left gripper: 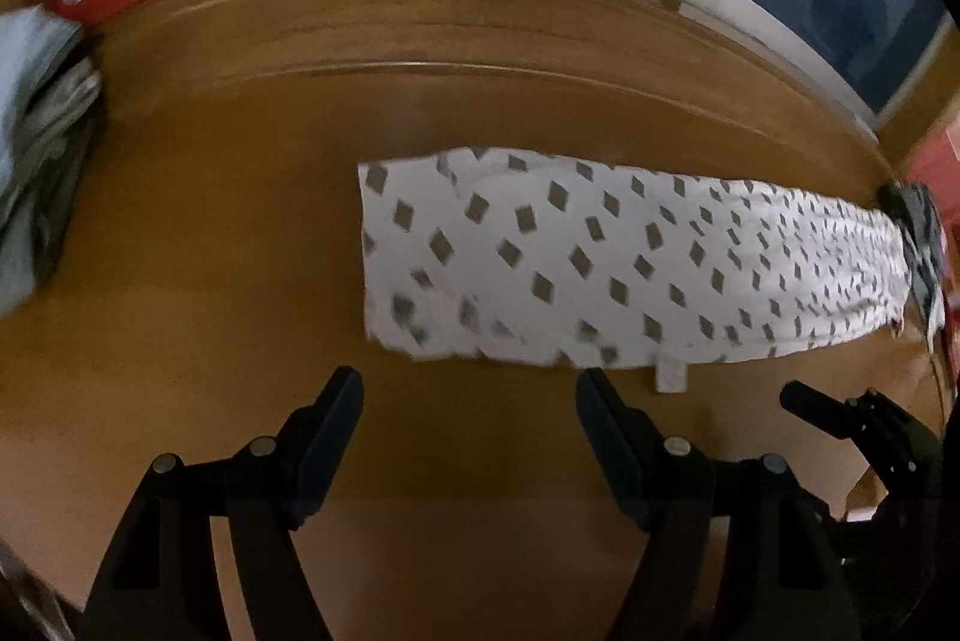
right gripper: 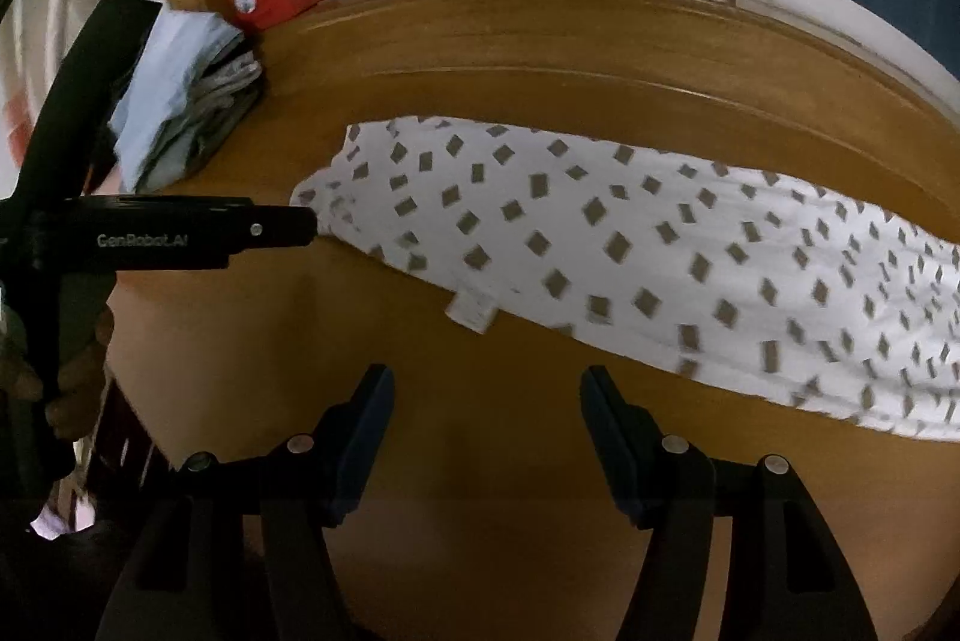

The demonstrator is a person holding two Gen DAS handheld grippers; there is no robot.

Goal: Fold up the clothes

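1. A white garment (left gripper: 630,257) with grey diamond print is lying flat as a long folded strip ahead of the left tool (left gripper: 468,401).
2. A small white tag (right gripper: 472,311) is sticking out from its near edge.

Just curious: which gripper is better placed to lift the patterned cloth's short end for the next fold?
Probably the left. The left gripper is open at the near corner of the short end of the patterned cloth; the right gripper faces its long edge.
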